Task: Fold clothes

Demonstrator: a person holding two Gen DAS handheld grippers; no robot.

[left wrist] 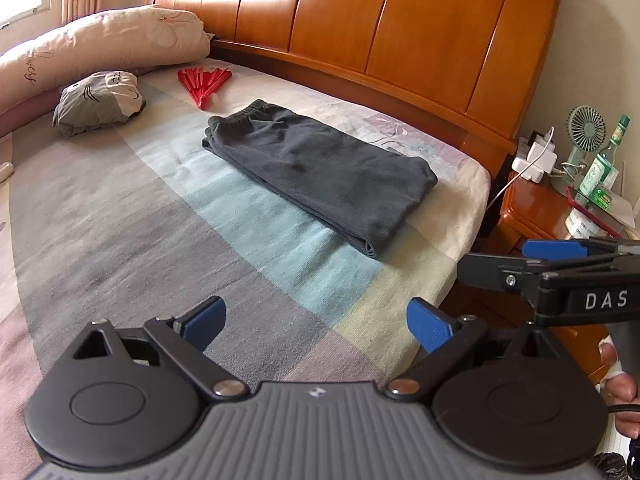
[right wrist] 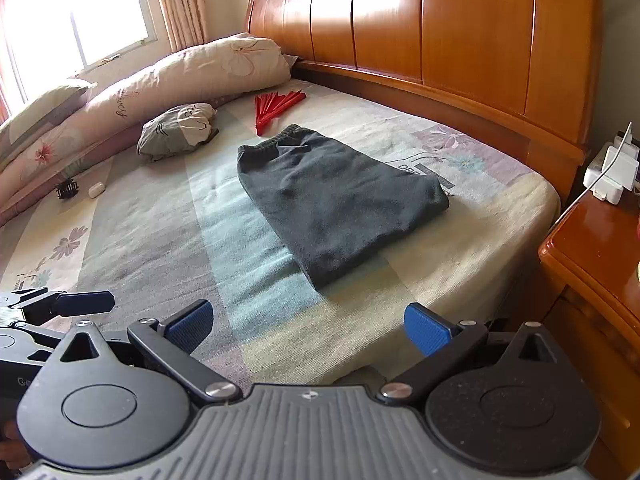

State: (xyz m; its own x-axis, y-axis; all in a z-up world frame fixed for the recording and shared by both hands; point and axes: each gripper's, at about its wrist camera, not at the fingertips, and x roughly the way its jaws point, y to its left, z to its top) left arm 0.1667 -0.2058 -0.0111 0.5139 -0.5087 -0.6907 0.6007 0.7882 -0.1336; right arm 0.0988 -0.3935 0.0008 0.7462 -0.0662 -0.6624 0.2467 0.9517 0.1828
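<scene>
Fingers come first in each wrist view: the left gripper (left wrist: 316,322) has its blue pads spread wide with nothing between them, and the right gripper (right wrist: 308,328) is likewise spread and empty. Both hang low over the near edge of the bed (left wrist: 120,216), level and pointed forward at the headboard, side by side; the right tool shows at the right edge of the left view, and a hand (left wrist: 618,376) wraps its handle there. That drawn-back, open pose suggests neither tool has work on the cloth at this moment. Further out, well apart from both grippers, the dark grey trousers (right wrist: 332,196) lie flat on the striped sheet as a compact rectangle, waistband toward the headboard and a doubled edge facing the cameras, so the fold looks finished or nearly so. Its place near the right side of the mattress keeps it within reach from where the person stands. Beyond it lie a red folding fan (right wrist: 278,106), a small grey cushion (right wrist: 176,130) and a long floral pillow (right wrist: 180,76) by the window side. Behind everything rises the wooden headboard (left wrist: 400,28), with a nightstand (right wrist: 600,248) to the right.
</scene>
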